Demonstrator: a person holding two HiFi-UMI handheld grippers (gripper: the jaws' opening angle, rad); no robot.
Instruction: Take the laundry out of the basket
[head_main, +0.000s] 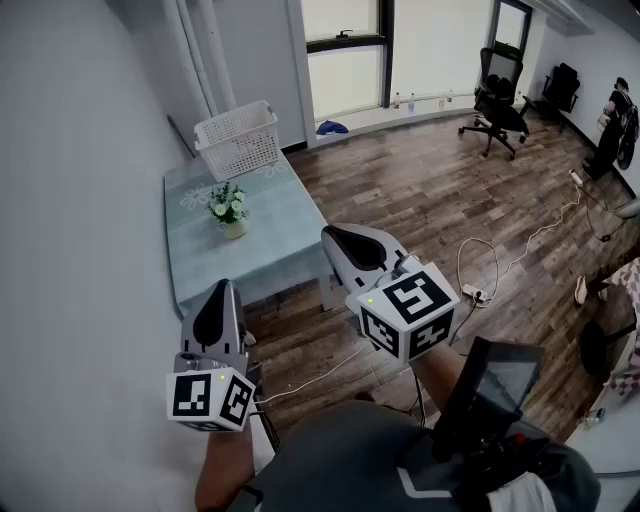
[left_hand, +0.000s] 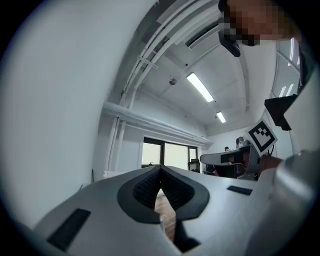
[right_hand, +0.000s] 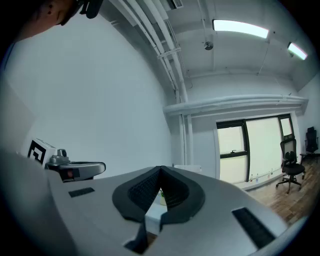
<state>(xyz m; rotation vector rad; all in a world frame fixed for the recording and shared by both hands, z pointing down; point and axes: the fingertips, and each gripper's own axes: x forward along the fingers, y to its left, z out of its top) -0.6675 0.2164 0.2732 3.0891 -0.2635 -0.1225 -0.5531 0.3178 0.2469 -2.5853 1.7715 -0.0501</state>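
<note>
Left claw: your left gripper (head_main: 224, 288) has its jaws pressed together, with nothing between them.
Right claw: your right gripper (head_main: 332, 236) is closed tip to tip too and holds nothing. It is raised beside the left one.
Laundry basket: the white mesh basket (head_main: 238, 140) stands well ahead of both claws, on the far end of the table. You cannot tell what is in it.
Table: the pale green table (head_main: 275, 250) lies ahead of and below your claw tips.
Flower pot: the small pot of white flowers (head_main: 230, 210) sits on the table, between your claws and the basket.
Cable: a white cable (head_main: 480, 262) lies on the wood floor to the right of your right claw.

Grey claws (head_main: 222, 287) (head_main: 332, 234), black-white marker cubes (head_main: 210, 398) (head_main: 405, 315)
</note>
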